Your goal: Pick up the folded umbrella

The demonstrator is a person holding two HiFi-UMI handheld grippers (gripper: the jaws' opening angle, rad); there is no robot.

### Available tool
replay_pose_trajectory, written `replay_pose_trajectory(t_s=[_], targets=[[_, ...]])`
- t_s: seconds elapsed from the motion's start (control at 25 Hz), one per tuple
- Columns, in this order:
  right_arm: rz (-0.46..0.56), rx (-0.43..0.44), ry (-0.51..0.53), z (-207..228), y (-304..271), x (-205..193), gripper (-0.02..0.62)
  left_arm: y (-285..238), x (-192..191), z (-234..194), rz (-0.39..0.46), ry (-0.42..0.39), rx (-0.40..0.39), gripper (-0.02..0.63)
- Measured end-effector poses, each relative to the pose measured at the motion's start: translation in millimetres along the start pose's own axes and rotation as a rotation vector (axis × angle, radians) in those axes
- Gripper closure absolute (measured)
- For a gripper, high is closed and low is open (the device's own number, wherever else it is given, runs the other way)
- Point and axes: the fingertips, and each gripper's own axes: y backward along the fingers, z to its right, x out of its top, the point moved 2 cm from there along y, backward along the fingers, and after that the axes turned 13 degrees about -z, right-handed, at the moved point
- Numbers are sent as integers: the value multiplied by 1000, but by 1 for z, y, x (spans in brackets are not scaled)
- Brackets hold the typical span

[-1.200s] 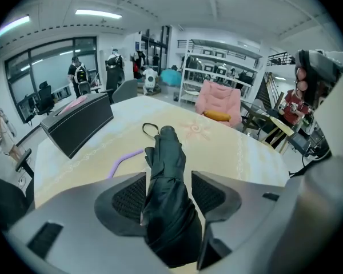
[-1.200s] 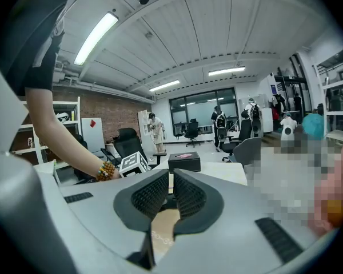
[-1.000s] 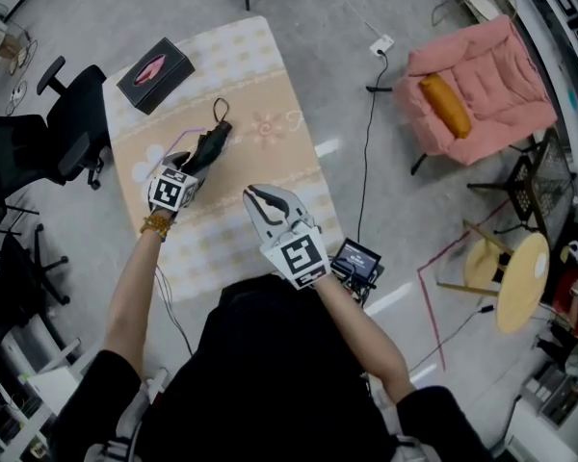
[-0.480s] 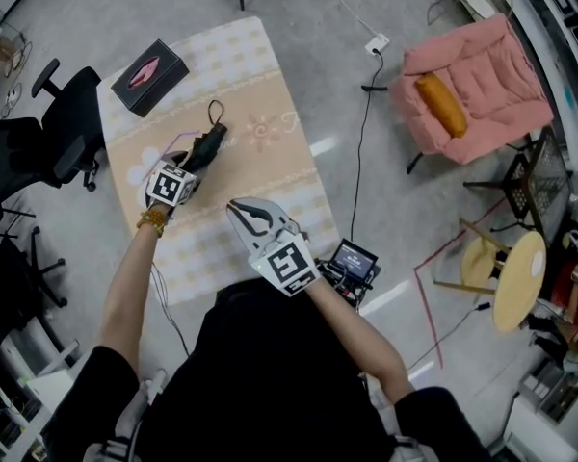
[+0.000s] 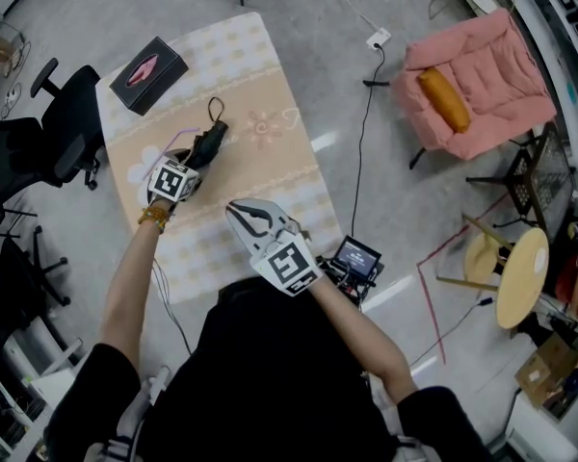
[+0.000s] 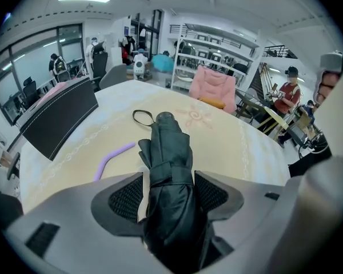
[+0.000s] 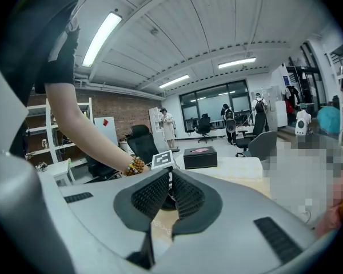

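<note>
Left gripper (image 6: 168, 178) has just been opening — jaws spread, folded umbrella (image 6: 167, 147) lying between them on the counter (image 5: 270, 162) — while right gripper (image 7: 168, 178) hovers, pressed together, empty.

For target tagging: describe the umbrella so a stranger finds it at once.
On the table with the beige patterned cloth, the umbrella lies left of centre. It is a black folded bundle with a wrist loop, unlike the black box or thin purple strip.
</note>
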Motion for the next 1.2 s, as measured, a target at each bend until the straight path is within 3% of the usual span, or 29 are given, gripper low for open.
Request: replay_pose_trajectory(t_s=[0.64,1.2], targets=[[5,-16,-15,11,2,-2,577,-21,-1,6,-89,-19,-30,341],[2,6,-9,10,-7,-3,577,-22,3,1,-23,5,37,368]])
